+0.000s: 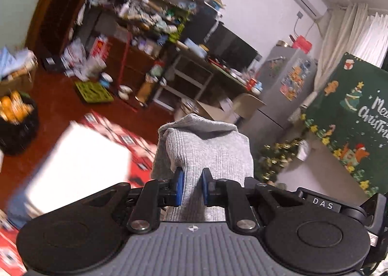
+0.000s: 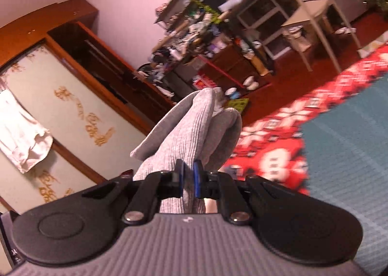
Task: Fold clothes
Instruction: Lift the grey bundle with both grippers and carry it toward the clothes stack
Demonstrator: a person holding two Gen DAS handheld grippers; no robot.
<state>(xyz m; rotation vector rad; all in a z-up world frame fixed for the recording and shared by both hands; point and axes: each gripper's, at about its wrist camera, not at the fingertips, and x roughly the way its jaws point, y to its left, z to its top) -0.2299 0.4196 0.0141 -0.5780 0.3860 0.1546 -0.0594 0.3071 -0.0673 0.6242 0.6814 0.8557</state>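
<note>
The left gripper point(image 1: 192, 179) is pointing slightly downward across the room, its blue pads point(image 1: 179, 187) standing narrow and pinching a fold of the grey ribbed garment point(image 1: 203, 147), which is bunching up over the fingertips and hanging down between them toward the camera. The right gripper point(image 2: 188, 174) is tilting to one side, so that the wardrobe point(image 2: 72, 96) and the red patterned cloth point(image 2: 274, 145) are leaning across its view, and its pads point(image 2: 197, 182) are sitting almost together, clamping another part of the same grey ribbed garment point(image 2: 184, 130), which is rising in two rounded folds beyond the tips. Both grippers are holding the garment up in the air, clear of the red patterned cloth point(image 1: 135, 145) and the teal surface point(image 2: 346, 142) below.
</note>
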